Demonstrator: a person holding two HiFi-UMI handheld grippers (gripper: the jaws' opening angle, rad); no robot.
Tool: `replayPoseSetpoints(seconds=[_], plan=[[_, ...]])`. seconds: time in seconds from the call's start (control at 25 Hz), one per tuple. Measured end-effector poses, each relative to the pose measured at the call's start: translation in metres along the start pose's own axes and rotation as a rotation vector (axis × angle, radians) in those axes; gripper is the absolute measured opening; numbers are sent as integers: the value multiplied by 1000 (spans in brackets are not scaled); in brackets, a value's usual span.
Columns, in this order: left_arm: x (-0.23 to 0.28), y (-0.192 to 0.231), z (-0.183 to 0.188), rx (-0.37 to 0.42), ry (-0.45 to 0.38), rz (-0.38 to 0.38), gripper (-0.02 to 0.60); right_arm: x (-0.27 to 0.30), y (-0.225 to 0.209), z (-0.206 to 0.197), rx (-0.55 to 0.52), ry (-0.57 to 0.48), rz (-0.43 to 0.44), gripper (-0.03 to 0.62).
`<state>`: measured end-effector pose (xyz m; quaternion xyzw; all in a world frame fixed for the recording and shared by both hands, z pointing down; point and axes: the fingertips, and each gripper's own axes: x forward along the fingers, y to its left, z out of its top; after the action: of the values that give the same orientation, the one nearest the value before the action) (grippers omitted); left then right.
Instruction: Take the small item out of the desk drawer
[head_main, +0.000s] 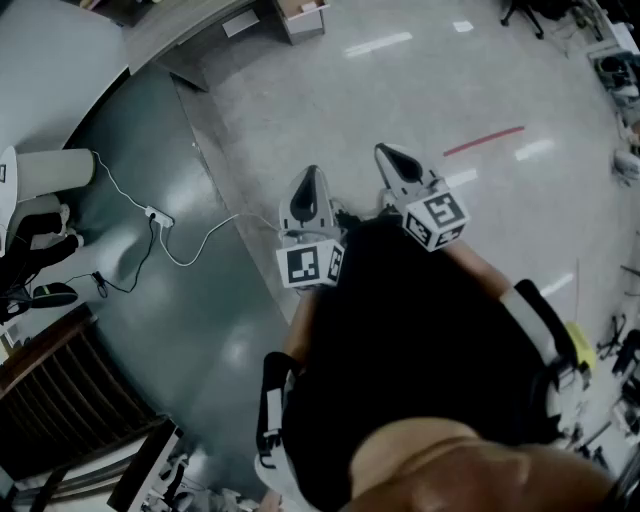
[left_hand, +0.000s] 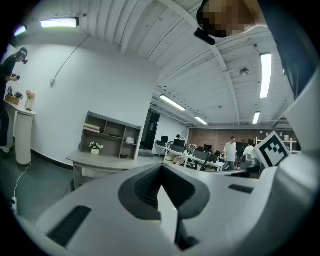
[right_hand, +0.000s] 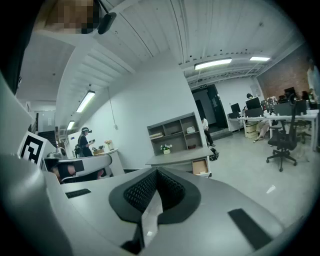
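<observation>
Both grippers are held up in front of the person's chest, far from the desk. The left gripper (head_main: 310, 178) (left_hand: 161, 172) has its jaws shut with nothing between them. So has the right gripper (head_main: 386, 153) (right_hand: 157, 175). The grey desk (right_hand: 177, 158) (left_hand: 102, 160) stands across the room with a shelf unit (right_hand: 175, 131) on it. Its drawer (right_hand: 201, 166) (head_main: 302, 14) stands pulled out, light brown inside. No small item shows from here.
A white power strip with its cable (head_main: 158, 215) lies on the floor to the left. A red tape line (head_main: 484, 141) marks the floor ahead. An office chair (right_hand: 282, 145) stands at the right. A person (right_hand: 85, 142) stands at a curved counter.
</observation>
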<state>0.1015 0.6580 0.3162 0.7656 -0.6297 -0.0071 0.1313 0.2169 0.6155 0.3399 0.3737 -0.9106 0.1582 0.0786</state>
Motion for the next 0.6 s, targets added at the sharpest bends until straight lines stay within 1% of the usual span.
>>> replayPoseSetpoints(seconds=[0.08,0.28,0.4,0.6], plan=[[2,1,4,-5,-1,-3,-2,3,1,2,-5,1,-1,-3],[3,7,6,11,6,-20,-2,9,5,6,-1,-7,-9,-3],[0,20,11,-12,-1,-19,-2,16,14,9,7,-21,-19,-2],[2,42,11,4,2,-39,-2,30,26,9,-11,-30,-43,-2]])
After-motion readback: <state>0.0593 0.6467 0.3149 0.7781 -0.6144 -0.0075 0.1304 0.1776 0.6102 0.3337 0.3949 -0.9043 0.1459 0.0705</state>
